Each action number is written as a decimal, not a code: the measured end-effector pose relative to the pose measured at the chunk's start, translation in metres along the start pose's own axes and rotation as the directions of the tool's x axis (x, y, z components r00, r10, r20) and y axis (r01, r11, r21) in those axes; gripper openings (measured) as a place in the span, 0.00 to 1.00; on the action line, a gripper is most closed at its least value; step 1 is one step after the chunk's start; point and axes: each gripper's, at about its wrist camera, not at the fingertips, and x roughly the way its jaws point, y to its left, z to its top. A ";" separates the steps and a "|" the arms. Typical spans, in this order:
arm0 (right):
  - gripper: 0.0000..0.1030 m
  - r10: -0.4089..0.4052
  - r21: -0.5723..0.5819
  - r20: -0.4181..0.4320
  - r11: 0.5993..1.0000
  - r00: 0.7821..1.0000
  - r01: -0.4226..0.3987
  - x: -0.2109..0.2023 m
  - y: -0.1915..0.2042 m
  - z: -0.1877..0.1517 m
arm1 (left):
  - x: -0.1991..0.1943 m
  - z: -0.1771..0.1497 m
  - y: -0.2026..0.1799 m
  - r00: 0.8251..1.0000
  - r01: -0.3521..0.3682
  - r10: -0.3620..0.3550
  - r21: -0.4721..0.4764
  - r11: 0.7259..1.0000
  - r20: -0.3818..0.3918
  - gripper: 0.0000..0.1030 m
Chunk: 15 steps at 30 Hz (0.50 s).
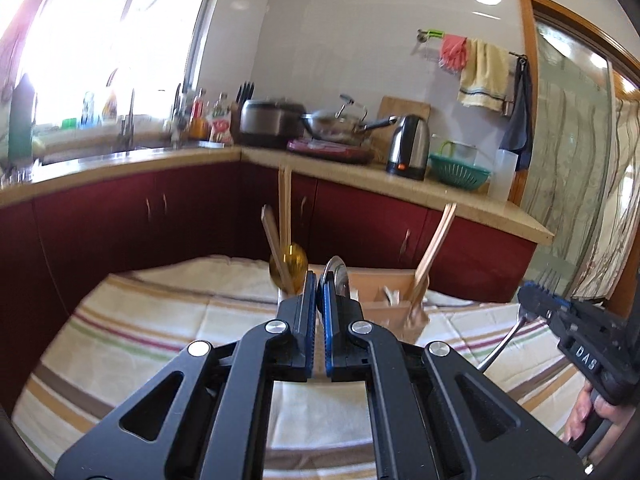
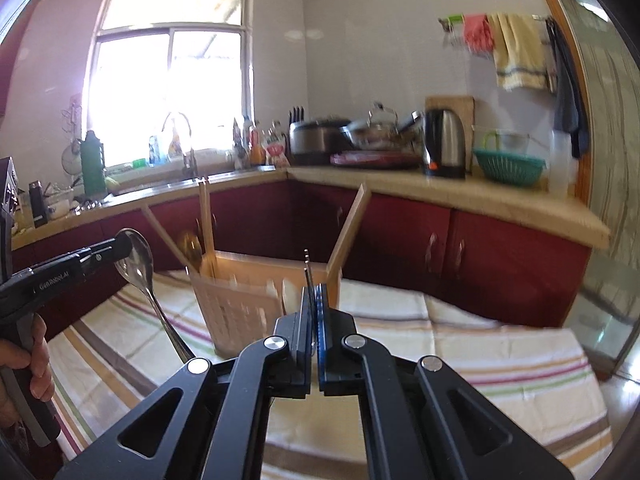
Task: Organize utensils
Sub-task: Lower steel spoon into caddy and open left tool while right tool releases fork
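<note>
A beige utensil holder (image 2: 256, 308) stands on a striped cloth (image 2: 480, 360), holding wooden chopsticks (image 2: 206, 220) and a gold spoon (image 2: 191, 246). It also shows in the left wrist view (image 1: 384, 300). My left gripper (image 1: 319, 280) is shut on a silver spoon (image 1: 338, 276), held above the cloth in front of the holder; the right wrist view shows that spoon (image 2: 136, 260) with its bowl up. My right gripper (image 2: 313, 292) is shut on a silver fork (image 2: 307, 268), tines up, near the holder. The left wrist view shows the fork (image 1: 504, 344) at the right.
A kitchen counter (image 1: 360, 176) with red cabinets runs behind the table. On it stand a kettle (image 1: 410, 148), a green colander (image 1: 460, 172), pots and a sink with bottles. Towels hang on the wall rail.
</note>
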 end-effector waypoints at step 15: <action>0.02 0.015 -0.072 0.134 0.997 0.991 -0.006 0.047 0.008 0.065 | 0.043 0.062 -0.014 0.986 -0.128 0.103 0.194 0.973 0.134 0.04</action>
